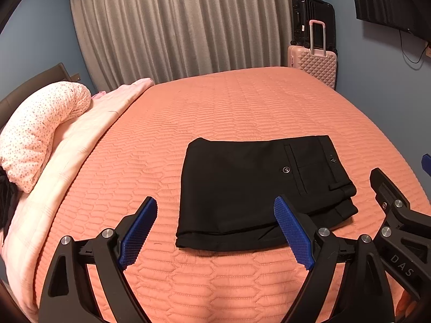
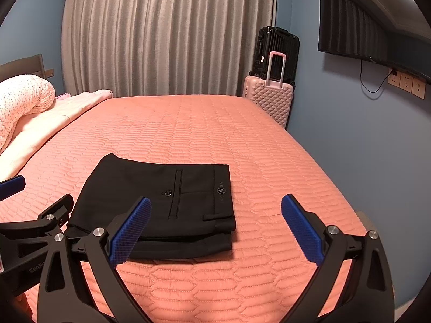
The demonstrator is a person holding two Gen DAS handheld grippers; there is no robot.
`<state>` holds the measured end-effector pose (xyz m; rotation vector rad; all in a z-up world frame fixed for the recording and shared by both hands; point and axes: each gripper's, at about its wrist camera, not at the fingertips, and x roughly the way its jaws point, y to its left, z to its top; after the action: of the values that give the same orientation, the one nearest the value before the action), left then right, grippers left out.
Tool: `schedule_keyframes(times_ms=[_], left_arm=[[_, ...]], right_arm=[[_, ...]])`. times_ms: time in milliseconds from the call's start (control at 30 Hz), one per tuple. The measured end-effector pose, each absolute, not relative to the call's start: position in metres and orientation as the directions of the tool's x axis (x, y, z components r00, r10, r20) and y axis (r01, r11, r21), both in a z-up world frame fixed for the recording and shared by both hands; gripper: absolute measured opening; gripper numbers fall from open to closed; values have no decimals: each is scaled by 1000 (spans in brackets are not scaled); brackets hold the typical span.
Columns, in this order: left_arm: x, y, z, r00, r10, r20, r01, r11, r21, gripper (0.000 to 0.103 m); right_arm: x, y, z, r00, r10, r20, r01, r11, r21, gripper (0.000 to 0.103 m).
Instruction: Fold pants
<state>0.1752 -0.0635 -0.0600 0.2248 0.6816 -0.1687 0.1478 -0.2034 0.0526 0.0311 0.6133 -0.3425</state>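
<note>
Left wrist view: the left gripper is nearest the lens, its two blue-padded fingers spread wide with nothing held between them. Its right finger overlaps the near edge of the pants in the picture; whether it touches the cloth cannot be told. The right gripper shows at the right edge, beside the pants.

Right wrist view: the right gripper has its blue-padded fingers wide apart and holds nothing. Its left finger overlaps the near edge of the pants in the picture. The left gripper shows at the left edge.

Just beyond both grippers, the black pants lie folded into a flat, compact rectangle on the orange quilted bedspread. Folded layers are stacked at the near edge. A back pocket with a button faces up, and the waistband lies toward the right.

Farther left, a pale pink blanket lies along the bed with a dotted pillow on it.

At the far side, a pink suitcase stands in front of a black suitcase, next to grey curtains. A television hangs on the blue wall at right.
</note>
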Motion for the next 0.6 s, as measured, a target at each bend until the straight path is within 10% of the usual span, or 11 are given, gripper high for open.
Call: schedule_keyframes(times_ms=[600], left_arm=[[177, -58, -61, 774, -63, -630, 203, 967, 152, 87]], right_arm=[[146, -202, 53, 765, -307, -567, 325, 943, -73, 96]])
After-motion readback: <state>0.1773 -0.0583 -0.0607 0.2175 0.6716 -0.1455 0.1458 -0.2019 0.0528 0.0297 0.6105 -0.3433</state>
